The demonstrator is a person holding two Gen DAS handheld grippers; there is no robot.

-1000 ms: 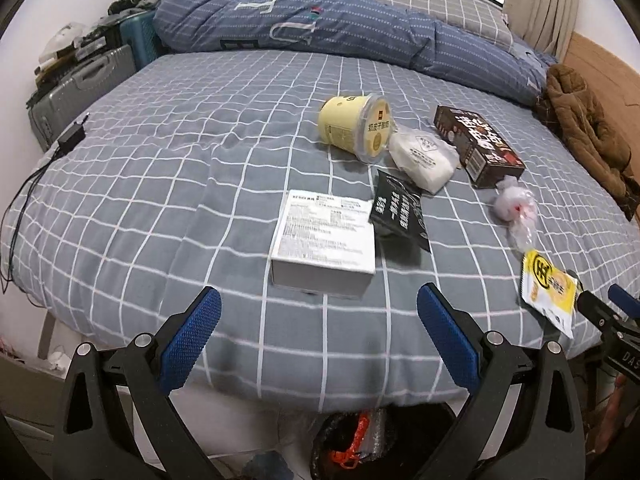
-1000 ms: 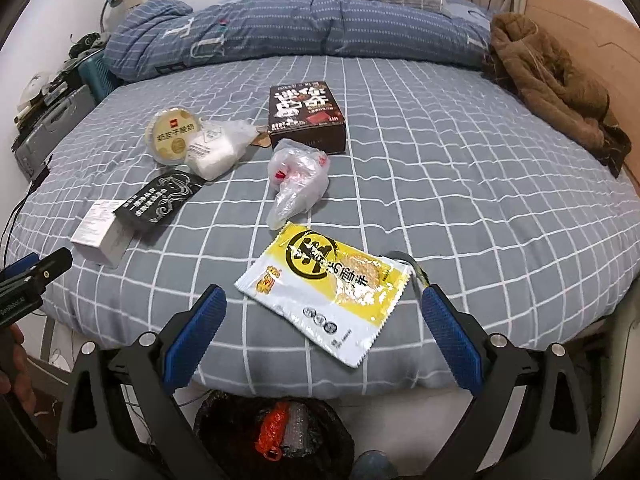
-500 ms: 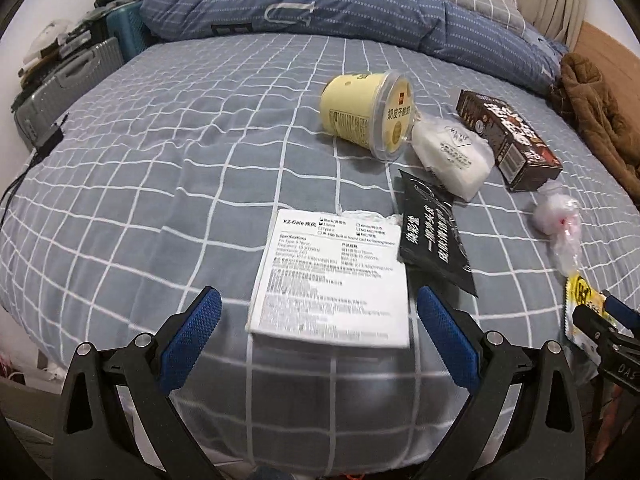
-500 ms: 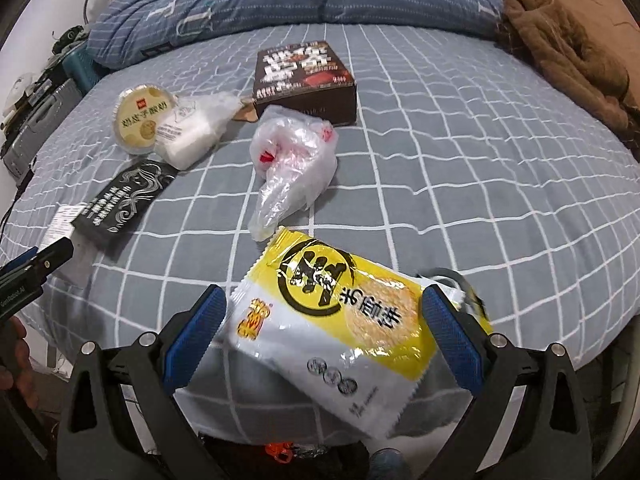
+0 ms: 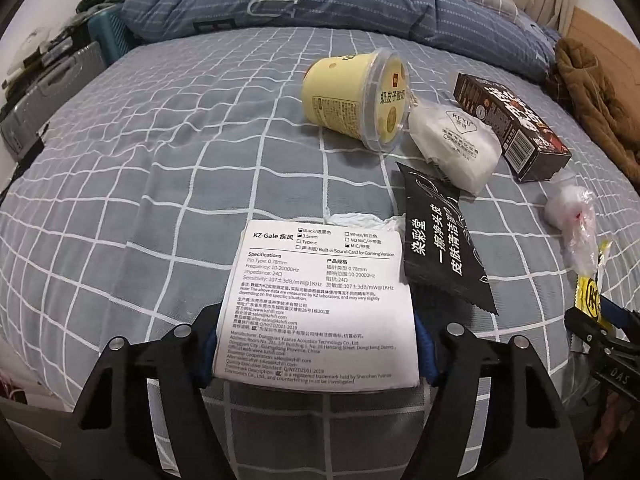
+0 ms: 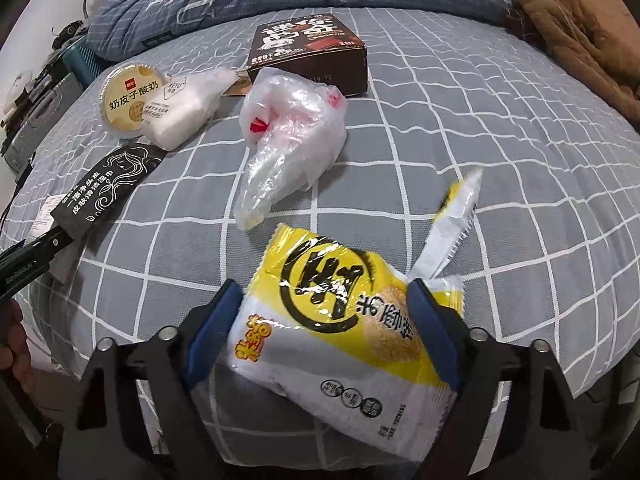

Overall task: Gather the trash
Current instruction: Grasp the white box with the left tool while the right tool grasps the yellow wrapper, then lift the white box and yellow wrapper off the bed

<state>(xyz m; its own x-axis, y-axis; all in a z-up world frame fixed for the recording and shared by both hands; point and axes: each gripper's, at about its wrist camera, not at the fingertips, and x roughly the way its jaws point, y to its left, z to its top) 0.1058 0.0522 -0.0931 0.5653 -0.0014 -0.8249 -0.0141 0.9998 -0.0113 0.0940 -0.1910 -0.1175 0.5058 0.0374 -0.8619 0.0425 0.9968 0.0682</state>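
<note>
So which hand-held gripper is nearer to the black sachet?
Left. The left hand-held gripper closes around the white box lying right beside the black sachet; the right hand-held gripper, around the yellow snack packet, is farther off.

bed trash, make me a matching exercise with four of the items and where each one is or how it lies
Things:
1. white box
2. yellow snack packet
3. yogurt cup
4. clear plastic bag

Places or states:
a. tipped on its side beside a white pouch
b. between the right hand-held gripper pads
c. loose on the bed, in front of the dark brown box
d. between the left hand-held gripper pads

Pairs: 1-d, 2-b, 3-a, 4-c
</note>
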